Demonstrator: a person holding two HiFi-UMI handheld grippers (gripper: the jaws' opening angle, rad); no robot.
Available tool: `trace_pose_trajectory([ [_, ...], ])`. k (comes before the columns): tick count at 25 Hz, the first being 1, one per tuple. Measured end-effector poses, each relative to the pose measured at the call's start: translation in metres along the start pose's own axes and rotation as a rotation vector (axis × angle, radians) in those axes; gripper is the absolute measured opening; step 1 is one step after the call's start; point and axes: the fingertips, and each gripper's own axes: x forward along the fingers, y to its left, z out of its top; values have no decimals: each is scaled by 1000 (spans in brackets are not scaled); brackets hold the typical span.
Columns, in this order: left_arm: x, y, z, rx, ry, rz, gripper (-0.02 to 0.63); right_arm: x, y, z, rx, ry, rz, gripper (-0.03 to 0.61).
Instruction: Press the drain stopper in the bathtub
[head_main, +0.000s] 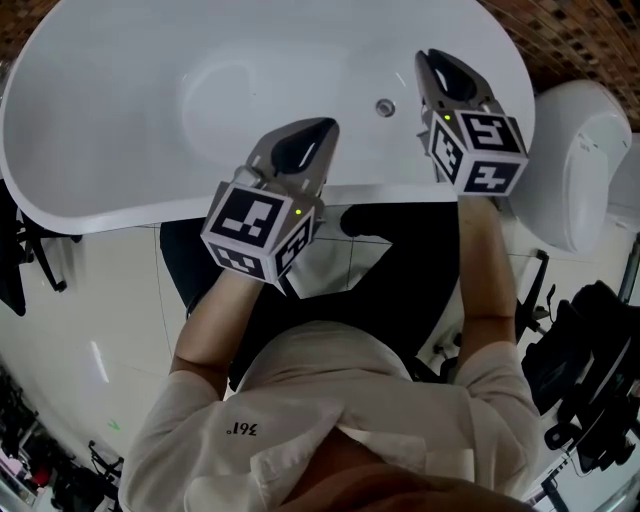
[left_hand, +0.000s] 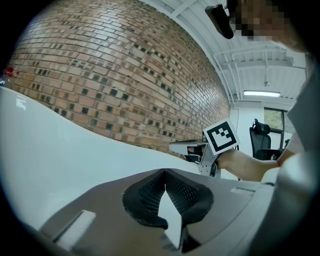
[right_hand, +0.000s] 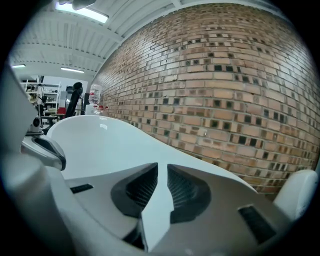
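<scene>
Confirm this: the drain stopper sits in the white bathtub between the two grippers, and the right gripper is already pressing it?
Not quite. The drain stopper sits in the white bathtub between the left gripper and right gripper, but the right gripper is not pressing it; the head view shows it off to the stopper's side.

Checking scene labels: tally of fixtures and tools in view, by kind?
Bathtub: 1
Drain stopper: 1
Toilet: 1
Water bottle: 1
Tongs: 2 (left tongs, right tongs)
Total: 6
</scene>
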Motion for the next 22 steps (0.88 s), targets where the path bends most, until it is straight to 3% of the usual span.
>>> trace_pose_trajectory([
  [22,32,28,-14,-10,54,20,6,108,-23,-50,4,102,3,54],
])
